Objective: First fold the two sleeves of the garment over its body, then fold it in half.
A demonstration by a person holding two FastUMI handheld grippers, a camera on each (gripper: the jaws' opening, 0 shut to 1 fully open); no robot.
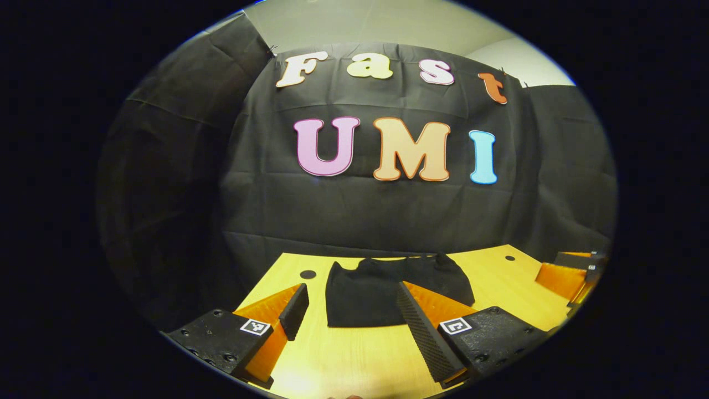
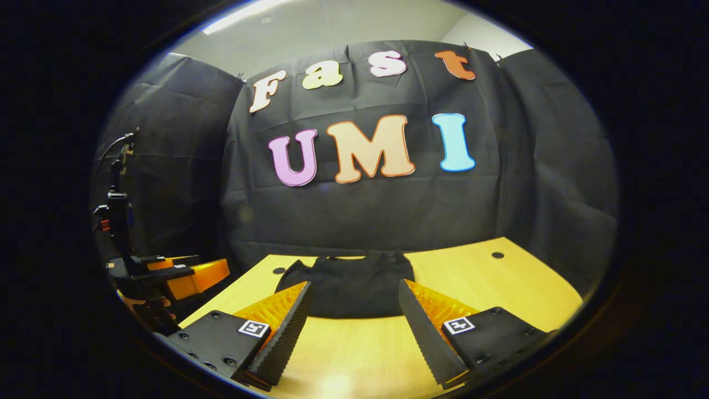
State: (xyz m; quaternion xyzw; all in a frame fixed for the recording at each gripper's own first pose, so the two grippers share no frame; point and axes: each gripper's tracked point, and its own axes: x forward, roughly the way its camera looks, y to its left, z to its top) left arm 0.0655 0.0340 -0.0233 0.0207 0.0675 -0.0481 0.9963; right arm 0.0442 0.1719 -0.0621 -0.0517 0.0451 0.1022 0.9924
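Hovering spread, left gripper [image 1: 349, 310] and right gripper [image 2: 354, 310] face the garment [image 2: 349, 288] at twelve o'clock (seemingly compact already); any remaining fold likely needs its near edge pinched.

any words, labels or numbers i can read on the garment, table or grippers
garment: no print or label readable.
table: none, just dark round spots.
left gripper: square markers with a black-and-white pattern, no words or numbers.
right gripper: the same kind of patterned squares, nothing to read.
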